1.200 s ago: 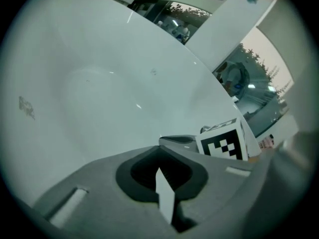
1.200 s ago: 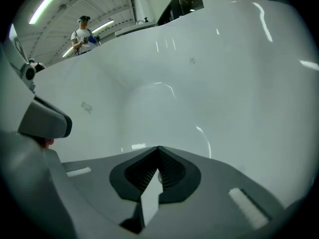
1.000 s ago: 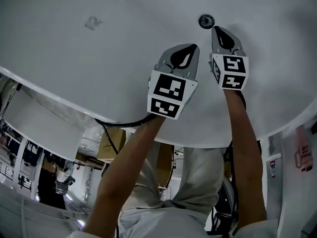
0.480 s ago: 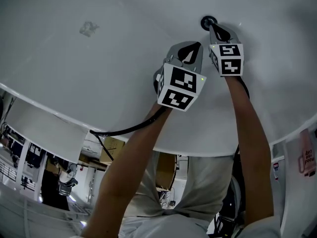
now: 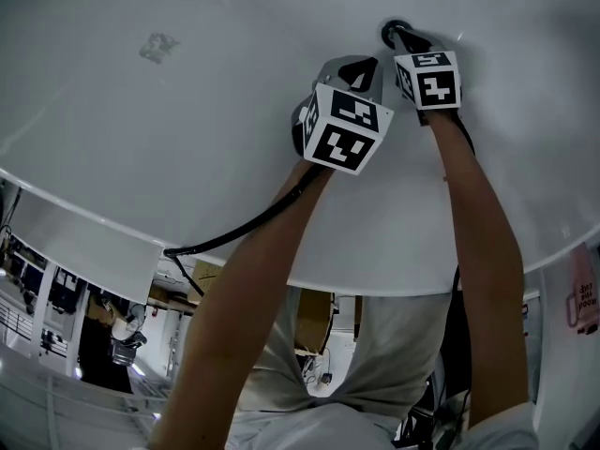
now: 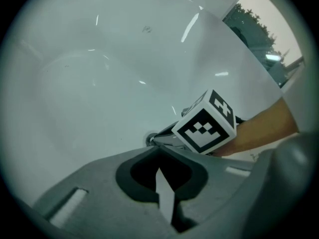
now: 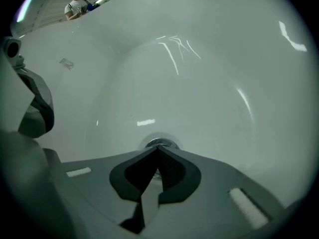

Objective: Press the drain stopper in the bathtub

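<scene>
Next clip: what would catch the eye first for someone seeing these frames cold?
The pale bathtub fills nearly every view. Against it, at the top of the head view, the right gripper has its jaws shut and its tip right at the dark round drain stopper. The left gripper, also shut and holding nothing, hangs just beside the right one over the tub floor.

3 near views, 1 shared bathtub (image 5: 187,157)

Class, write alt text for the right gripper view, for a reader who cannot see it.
The right gripper, jaws shut and empty, has its tips at the chrome drain stopper in the bottom of a glossy white bathtub.
</scene>
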The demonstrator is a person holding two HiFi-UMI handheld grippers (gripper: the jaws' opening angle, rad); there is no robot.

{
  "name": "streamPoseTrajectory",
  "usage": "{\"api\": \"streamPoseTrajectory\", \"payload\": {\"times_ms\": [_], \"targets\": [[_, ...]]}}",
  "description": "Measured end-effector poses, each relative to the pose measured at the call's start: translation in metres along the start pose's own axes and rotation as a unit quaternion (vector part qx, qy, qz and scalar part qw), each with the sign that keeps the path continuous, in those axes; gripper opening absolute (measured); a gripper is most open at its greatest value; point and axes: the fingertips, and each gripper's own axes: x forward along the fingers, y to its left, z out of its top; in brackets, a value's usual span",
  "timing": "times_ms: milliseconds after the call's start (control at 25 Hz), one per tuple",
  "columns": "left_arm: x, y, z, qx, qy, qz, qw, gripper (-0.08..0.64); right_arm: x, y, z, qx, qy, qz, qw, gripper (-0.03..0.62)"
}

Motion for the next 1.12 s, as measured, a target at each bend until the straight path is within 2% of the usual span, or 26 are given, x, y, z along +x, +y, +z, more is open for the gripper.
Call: {"api": "streamPoseTrajectory", "payload": {"times_ms": [120, 360, 480, 560, 720, 880, 1120], "targets": [[0.001, -0.003, -0.003, 0.001, 0.003, -0.001, 1.0, 0.002, 0.006, 0.0, -0.011, 0.011, 0.029, 0.006, 1.0, 0.005], [0.003, 0.003, -0.007, -0.009, 0.003, 0.002, 1.0, 0.002, 0.01, 0.0, -0.014, 0.032, 0.041, 0.004, 0.999, 0.005], [0.006, 0.007, -0.01, -0.016, 0.006, 0.005, 0.9998, 0.002, 0.011, -0.001, -0.017, 0.018, 0.049, -0.012, 0.999, 0.005], [0.004, 0.011, -0.006, -0.017, 0.005, 0.014, 0.9998, 0.002, 0.013, 0.0, -0.012, 0.001, 0.041, -0.032, 0.999, 0.005], [0.0, 0.005, -0.002, -0.004, 0.008, 0.017, 0.9998, 0.002, 0.0, -0.002, -0.013, 0.05, 0.019, -0.049, 0.997, 0.005], [-0.009, 0.004, -0.004, 0.001, 0.009, 0.02, 0.9998, 0.002, -0.002, 0.019, -0.02, 0.061, 0.033, -0.009, 0.998, 0.003], [-0.035, -0.014, 0.011, 0.013, 0.009, 0.023, 0.9996, 0.002, -0.044, 0.021, -0.004, 0.076, 0.001, -0.014, 0.997, 0.003]]}}
